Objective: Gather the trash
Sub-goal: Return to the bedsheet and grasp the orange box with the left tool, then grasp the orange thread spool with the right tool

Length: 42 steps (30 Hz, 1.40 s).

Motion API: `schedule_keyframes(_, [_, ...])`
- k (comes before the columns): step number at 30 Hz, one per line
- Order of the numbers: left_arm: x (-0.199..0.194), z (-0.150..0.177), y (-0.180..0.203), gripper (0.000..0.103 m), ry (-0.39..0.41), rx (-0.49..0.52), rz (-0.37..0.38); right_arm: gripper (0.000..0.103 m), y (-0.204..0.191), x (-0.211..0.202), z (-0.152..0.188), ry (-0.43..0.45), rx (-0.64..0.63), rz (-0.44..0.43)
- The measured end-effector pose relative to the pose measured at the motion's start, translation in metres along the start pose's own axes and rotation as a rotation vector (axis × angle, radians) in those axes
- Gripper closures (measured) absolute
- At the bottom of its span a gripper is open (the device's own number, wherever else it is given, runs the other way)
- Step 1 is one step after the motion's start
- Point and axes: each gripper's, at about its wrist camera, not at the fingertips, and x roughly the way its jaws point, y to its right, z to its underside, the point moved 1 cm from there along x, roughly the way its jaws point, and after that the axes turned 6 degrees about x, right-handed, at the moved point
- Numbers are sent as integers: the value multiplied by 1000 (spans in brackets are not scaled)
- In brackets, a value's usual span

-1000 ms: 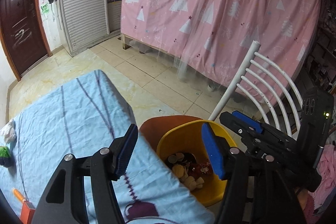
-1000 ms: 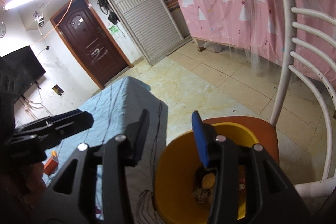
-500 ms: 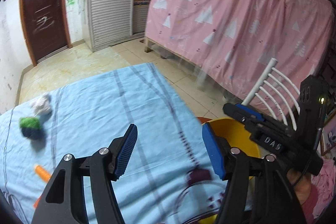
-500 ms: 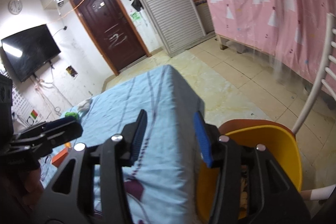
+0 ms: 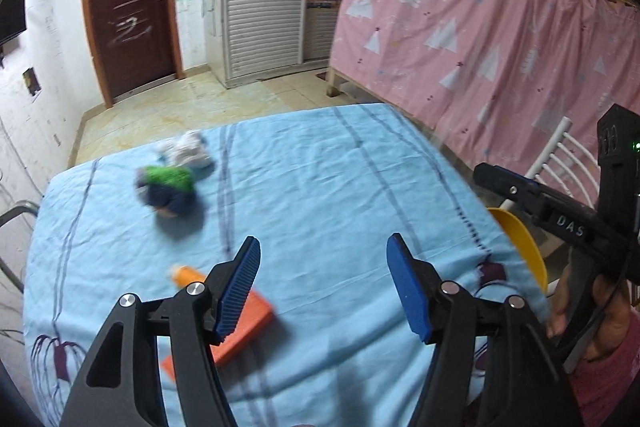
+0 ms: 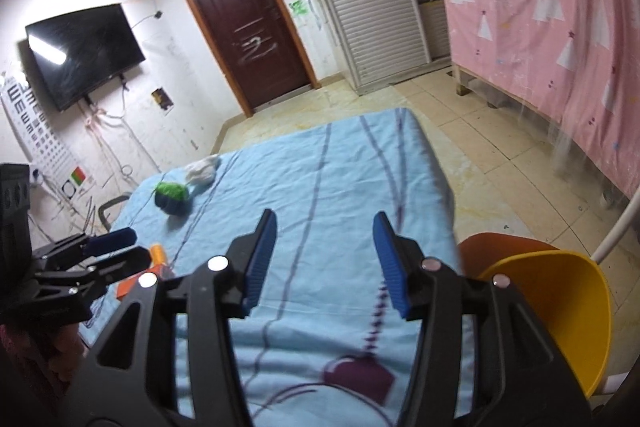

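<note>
On the blue-clothed table [image 5: 320,187] lie a green and dark crumpled wrapper [image 5: 170,189], a white crumpled tissue [image 5: 186,153], and an orange carton with a round cap [image 5: 236,323]. My left gripper [image 5: 324,287] is open and empty above the table's near part, the carton under its left finger. My right gripper [image 6: 324,261] is open and empty over the table's right part. The yellow bin [image 6: 560,311] sits on an orange chair seat at the table's right. The wrapper [image 6: 172,197] and tissue [image 6: 202,171] also show in the right wrist view.
A white chair back [image 5: 560,163] rises beside the bin. A pink curtain [image 5: 500,47] hangs at the right, with tiled floor [image 6: 500,147] between it and the table. A dark door [image 6: 252,27] and a wall television [image 6: 84,51] stand at the far side.
Both grippers have swung left, from over the yellow bin to over the table. Both stay open and empty. The wrapper, tissue and carton have come into view.
</note>
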Motion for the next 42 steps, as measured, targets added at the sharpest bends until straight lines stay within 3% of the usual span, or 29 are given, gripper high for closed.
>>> schedule_keyframes(3, [-4, 9, -17, 45, 2, 0, -26, 53, -16, 6, 2, -14, -27, -10])
schedule_keyframes(5, [-6, 14, -24, 45, -1, -6, -34, 45, -25, 10, 4, -21, -44, -19])
schedule_keyframes(12, [-11, 30, -41, 44, -15, 1, -46, 45, -52, 20, 9, -45, -93, -39])
schedule_keyframes(25, [8, 58, -47, 44, -79, 133, -79, 44, -85, 34, 18, -87, -142, -69])
schedule_keyframes(27, [11, 62, -50, 49, -92, 142, -68, 44, -90, 38, 20, -94, -154, -74])
schedule_keyframes(29, [14, 66, -50, 64, -100, 152, -57, 44, -97, 43, 21, -105, -165, -77])
schedule_keyframes(33, [15, 72, -48, 72, -97, 186, -51, 44, -109, 51, 25, -121, -180, -81])
schedule_keyframes(37, [13, 77, -53, 89, -89, 179, -26, 44, -120, 57, 29, -139, -205, -85])
schedule_keyframes(42, [1, 83, -63, 89, -56, 144, 11, 43, -136, 66, 35, -162, -238, -91])
